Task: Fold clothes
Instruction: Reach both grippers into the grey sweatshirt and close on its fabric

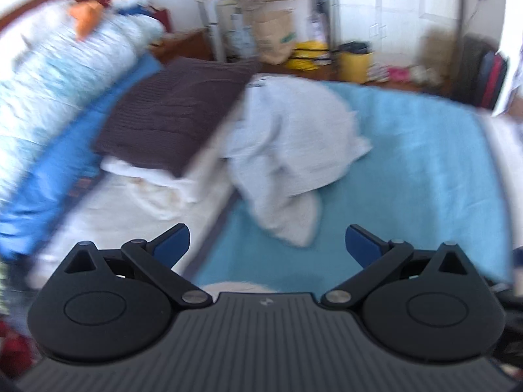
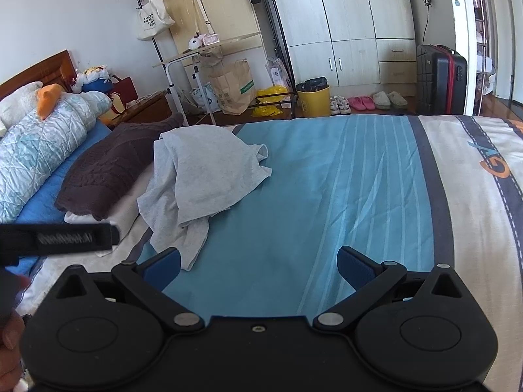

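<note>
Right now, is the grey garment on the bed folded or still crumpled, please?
Crumpled: the grey garment lies heaped in loose, uneven folds on the bed.

It is a bedroom in a home: a bed (image 2: 327, 179) with blue sheet, a white wardrobe (image 2: 343, 26) at the far wall, slippers (image 2: 361, 102) and a suitcase (image 2: 439, 80) on the floor.

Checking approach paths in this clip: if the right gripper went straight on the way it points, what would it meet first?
Probably the blue striped bedspread: the open right gripper points at bare bedding. The crumpled grey garment lies left of that line, though depth is unclear.

Black suitcase (image 2: 441, 80) by the wardrobe (image 2: 343, 26), yellow bin (image 2: 313, 99), paper bag (image 2: 233, 86).
</note>
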`<state>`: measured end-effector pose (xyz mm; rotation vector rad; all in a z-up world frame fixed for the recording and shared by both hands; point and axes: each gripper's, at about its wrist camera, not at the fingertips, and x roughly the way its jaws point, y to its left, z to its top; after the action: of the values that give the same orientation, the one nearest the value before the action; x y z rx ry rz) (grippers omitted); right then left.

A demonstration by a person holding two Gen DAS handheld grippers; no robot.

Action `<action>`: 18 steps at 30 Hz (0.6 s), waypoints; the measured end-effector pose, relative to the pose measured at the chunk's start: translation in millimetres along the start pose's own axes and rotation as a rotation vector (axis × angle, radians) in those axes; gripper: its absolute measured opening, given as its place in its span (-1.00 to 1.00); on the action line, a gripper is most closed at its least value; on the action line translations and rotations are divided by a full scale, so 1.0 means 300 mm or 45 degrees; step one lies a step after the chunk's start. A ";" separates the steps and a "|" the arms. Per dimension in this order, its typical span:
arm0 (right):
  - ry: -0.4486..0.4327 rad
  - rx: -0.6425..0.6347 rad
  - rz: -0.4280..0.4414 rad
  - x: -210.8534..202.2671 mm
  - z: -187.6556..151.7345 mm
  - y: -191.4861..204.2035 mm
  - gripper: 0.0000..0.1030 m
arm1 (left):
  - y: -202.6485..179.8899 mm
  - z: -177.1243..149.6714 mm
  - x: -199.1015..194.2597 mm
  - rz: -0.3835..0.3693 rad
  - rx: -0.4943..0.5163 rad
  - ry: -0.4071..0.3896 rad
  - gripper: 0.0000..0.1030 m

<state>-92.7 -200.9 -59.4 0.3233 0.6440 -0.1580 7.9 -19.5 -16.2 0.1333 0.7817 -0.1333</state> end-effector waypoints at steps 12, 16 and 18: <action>-0.095 -0.027 -0.037 0.041 0.092 -0.169 1.00 | -0.048 0.328 0.045 0.020 -0.092 -0.253 1.00; -0.133 0.167 0.197 0.085 0.174 -0.217 1.00 | -0.161 0.455 0.101 0.018 0.049 -0.395 1.00; -0.119 0.274 0.276 0.141 0.231 -0.237 1.00 | -0.178 0.482 0.173 0.035 0.084 -0.349 1.00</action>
<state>-37.5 -293.2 -50.7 0.5867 0.4959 -0.0342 135.4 -100.2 44.7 0.1841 0.5019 -0.1483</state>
